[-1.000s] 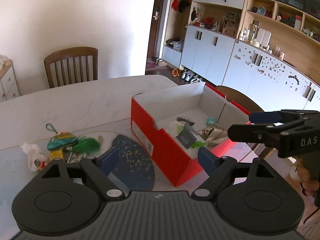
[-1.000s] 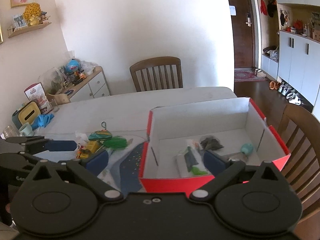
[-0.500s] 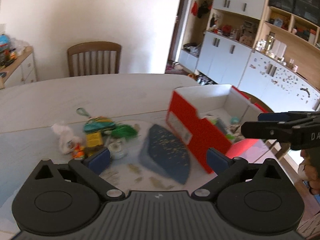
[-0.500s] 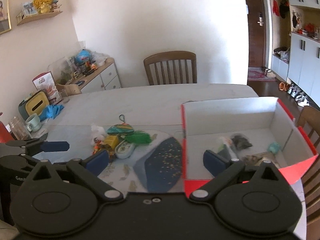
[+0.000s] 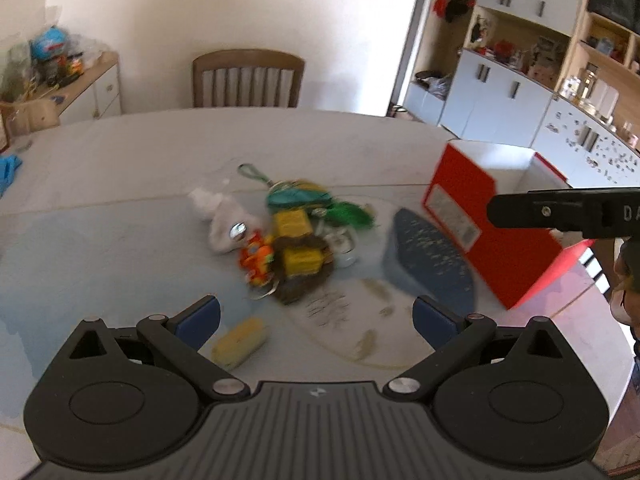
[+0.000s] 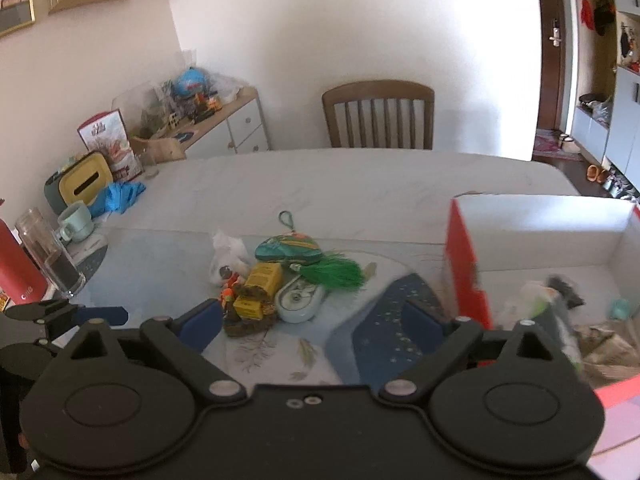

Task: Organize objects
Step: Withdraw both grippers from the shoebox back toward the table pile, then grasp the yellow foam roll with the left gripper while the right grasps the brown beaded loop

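Note:
A pile of small things lies mid-table: a green tassel, a teal pouch, yellow boxes, a white oval tin, a white bag and an orange toy. A yellow roll lies nearer, by my left gripper, which is open and empty above the table. My right gripper is open with its jaws closing and nothing pressed between the pads. The red shoebox stands to the right with several items inside.
A dark blue speckled placemat lies between the pile and the box. A glass, a red bottle, a mug and a blue cloth stand at the table's left edge. A wooden chair is at the far side.
Both views have swung left, away from the shoebox and toward the pile; the box now sits at the right of each view. The left jaws have widened a little.

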### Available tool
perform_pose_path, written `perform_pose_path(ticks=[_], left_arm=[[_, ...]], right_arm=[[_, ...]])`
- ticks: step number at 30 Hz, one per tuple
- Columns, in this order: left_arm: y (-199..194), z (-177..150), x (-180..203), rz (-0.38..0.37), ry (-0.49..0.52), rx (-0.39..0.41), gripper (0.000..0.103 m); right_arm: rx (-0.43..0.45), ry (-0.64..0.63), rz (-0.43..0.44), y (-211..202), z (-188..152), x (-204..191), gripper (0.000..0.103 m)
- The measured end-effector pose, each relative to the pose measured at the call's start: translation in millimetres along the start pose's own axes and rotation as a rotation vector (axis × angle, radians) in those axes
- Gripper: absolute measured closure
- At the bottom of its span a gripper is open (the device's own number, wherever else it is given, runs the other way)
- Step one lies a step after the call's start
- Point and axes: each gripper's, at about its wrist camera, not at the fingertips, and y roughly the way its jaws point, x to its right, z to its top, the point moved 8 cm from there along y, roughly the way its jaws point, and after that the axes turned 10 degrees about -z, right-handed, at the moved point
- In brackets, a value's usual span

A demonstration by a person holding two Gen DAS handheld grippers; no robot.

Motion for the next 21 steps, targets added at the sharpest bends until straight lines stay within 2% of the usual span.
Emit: perform_pose_path(ticks=[6, 12, 17, 21], left_arm=[[12, -15, -27, 0.023, -0.02, -0.019, 0.0], [33, -28, -39, 0.039, 0.011, -0.055, 0.0], [44, -28, -49, 0.035, 0.008, -0.057, 0.0], [51, -30, -51, 0.034, 0.015, -0.066, 0.0]], right_arm=[[-0.056, -0.035, 0.015, 35, -1, -19, 0.014], [-0.116, -0.069, 0.02, 70, -4, -34, 0.023], [-0.145, -0.107, 0.032, 91, -2, -46, 0.031], [-0.168, -0.121, 0.05, 106, 0, -54, 0.034]])
